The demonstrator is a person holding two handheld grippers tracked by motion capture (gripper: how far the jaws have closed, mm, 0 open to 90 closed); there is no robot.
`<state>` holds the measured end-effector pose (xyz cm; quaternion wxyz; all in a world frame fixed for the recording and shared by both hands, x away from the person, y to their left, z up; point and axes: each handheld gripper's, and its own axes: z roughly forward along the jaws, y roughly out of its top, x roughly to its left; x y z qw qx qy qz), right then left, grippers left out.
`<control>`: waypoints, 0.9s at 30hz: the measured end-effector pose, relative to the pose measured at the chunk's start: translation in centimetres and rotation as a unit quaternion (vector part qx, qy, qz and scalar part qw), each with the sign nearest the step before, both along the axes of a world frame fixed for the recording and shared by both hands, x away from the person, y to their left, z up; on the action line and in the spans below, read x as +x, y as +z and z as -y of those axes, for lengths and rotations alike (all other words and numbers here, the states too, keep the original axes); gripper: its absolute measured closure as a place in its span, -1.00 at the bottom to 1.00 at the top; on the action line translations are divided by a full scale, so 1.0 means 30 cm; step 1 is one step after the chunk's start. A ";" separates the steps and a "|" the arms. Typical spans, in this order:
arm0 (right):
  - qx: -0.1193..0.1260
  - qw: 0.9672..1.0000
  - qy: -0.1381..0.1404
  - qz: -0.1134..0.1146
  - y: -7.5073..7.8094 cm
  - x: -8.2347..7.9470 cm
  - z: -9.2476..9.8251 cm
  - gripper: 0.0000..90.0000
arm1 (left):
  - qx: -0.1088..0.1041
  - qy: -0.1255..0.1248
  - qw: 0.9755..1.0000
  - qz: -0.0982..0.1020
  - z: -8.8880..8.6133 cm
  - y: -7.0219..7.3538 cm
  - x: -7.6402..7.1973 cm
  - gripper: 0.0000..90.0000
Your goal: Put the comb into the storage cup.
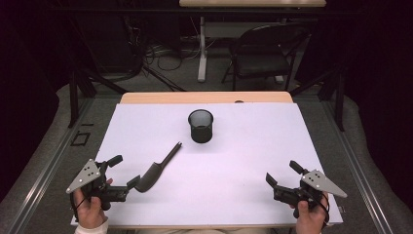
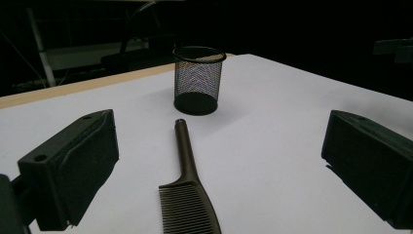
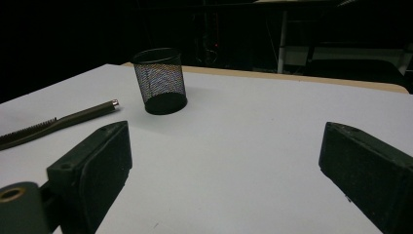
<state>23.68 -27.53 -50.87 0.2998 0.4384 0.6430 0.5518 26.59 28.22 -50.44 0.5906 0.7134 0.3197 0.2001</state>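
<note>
A dark comb [image 1: 157, 170] is seen lying flat on the white table [image 1: 243, 146], in its near left part, with the toothed end toward the near edge and the thin handle slanting away toward the middle. In the left gripper view the comb [image 2: 187, 195] is found between the two jaws, its teeth nearest the camera and its handle pointing at the cup; no jaw is pressed on it, though in the high view one jaw tip is seen just beside the toothed end, and contact cannot be told.

The left gripper [image 1: 119, 171] is held by a hand [image 1: 90, 209] at the near left corner of the table, and its jaws are spread wide with nothing clamped. The right gripper [image 1: 282, 173] is held by the other hand [image 1: 309, 214] near the near right corner, well apart from the comb; its jaws are likewise spread wide over bare table, as is shown in the right gripper view.

A black wire-mesh pen cup [image 1: 201, 126] is stood upright near the middle of the table, somewhat toward the far edge, beyond the tip of the comb's handle and apart from it. In the right gripper view the cup [image 3: 159, 80] is seen ahead and the comb [image 3: 53, 124] off toward the left edge.
</note>
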 end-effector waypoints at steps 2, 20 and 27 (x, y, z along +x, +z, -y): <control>-0.002 1.000 0.000 0.001 -0.001 0.001 0.002 -0.89 | 0.000 0.001 1.000 -0.001 0.000 0.001 0.000 -0.99; -0.009 1.000 0.008 0.000 -0.004 0.008 -0.009 -0.89 | 0.017 0.009 0.999 -0.037 0.034 -0.008 0.022 -0.99; -0.013 1.000 0.010 -0.004 -0.004 0.008 -0.016 -0.89 | 0.032 0.020 0.998 -0.050 0.039 -0.012 0.028 -0.99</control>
